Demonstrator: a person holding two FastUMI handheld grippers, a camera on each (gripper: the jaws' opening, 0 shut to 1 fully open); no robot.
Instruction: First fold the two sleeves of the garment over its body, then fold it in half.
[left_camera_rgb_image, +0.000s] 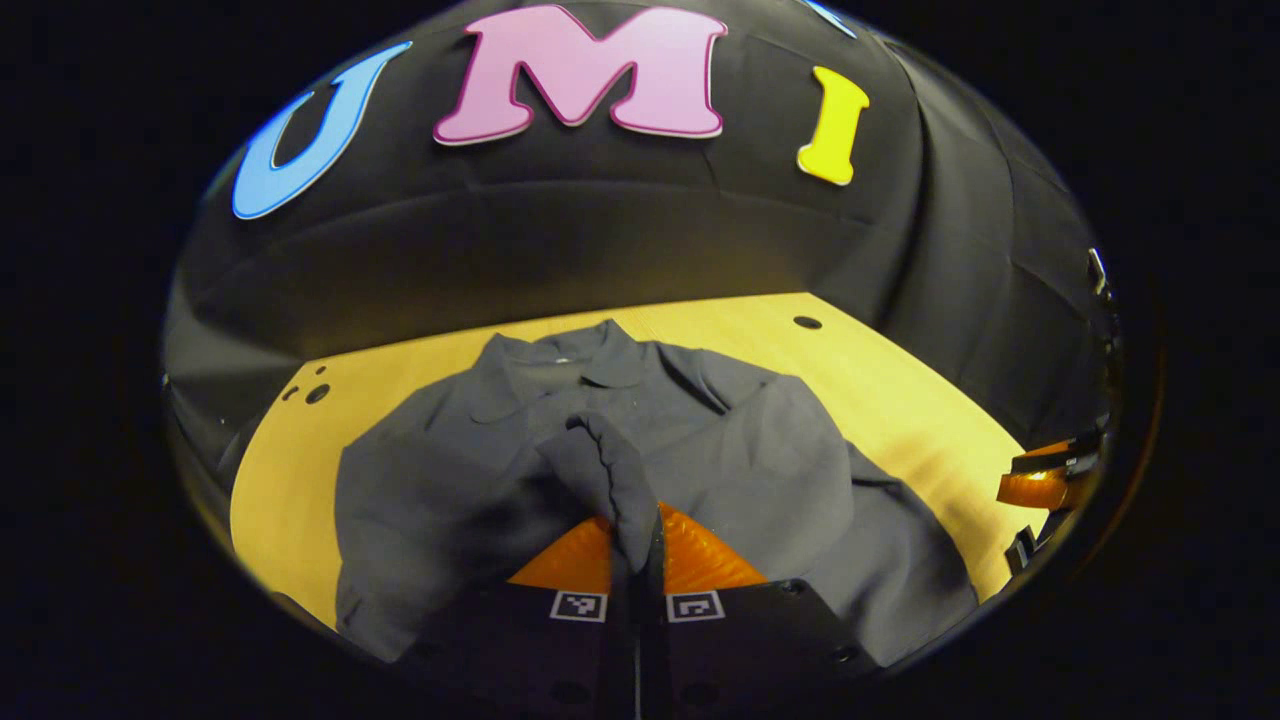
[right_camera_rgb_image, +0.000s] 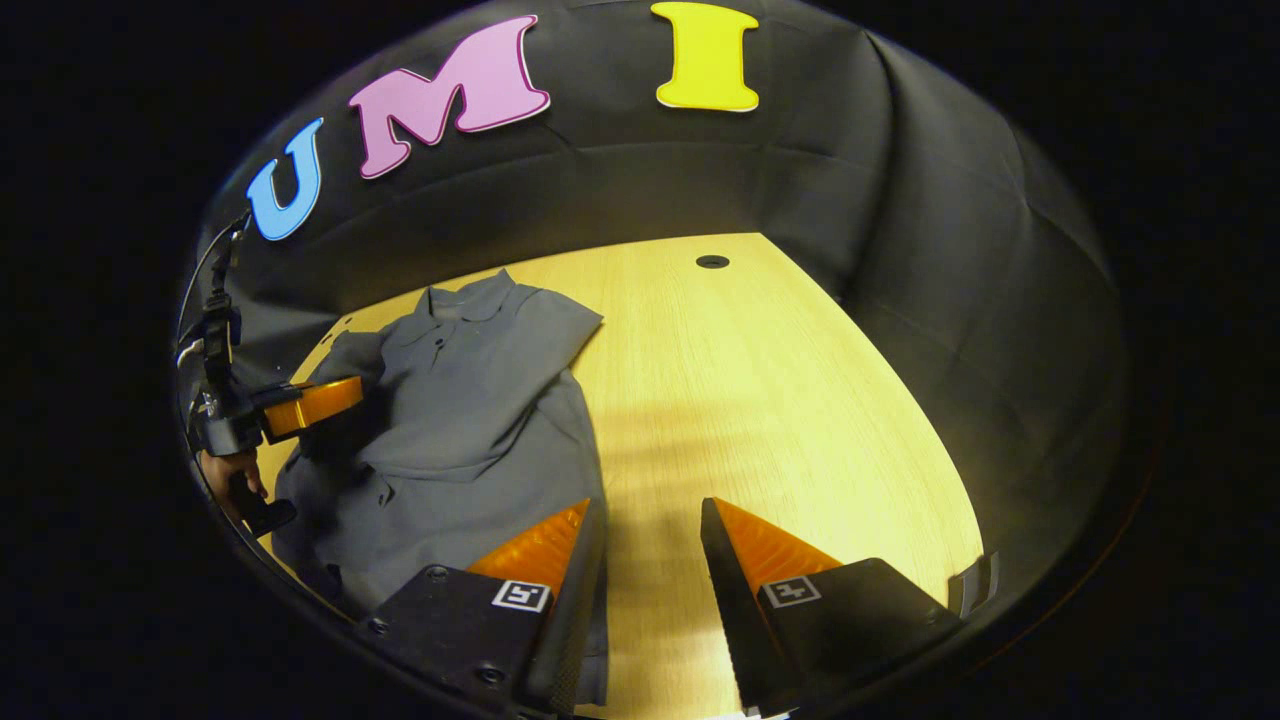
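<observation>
grey collared garment (right_camera_rgb_image: 470, 400) lies flat on a wooden table (right_camera_rgb_image: 760, 400), collar toward the booth's back wall. its right sleeve (right_camera_rgb_image: 540, 340) is already laid across the body. the left gripper (left_camera_rgb_image: 636, 540) is pinched shut on a fold of the left sleeve (left_camera_rgb_image: 610, 470), lifted over the chest. the right gripper (right_camera_rgb_image: 650, 560) hangs with jaws apart, holding nothing, just beside the hem. judged step: the second sleeve fold; next, lay it flat and let go.
</observation>
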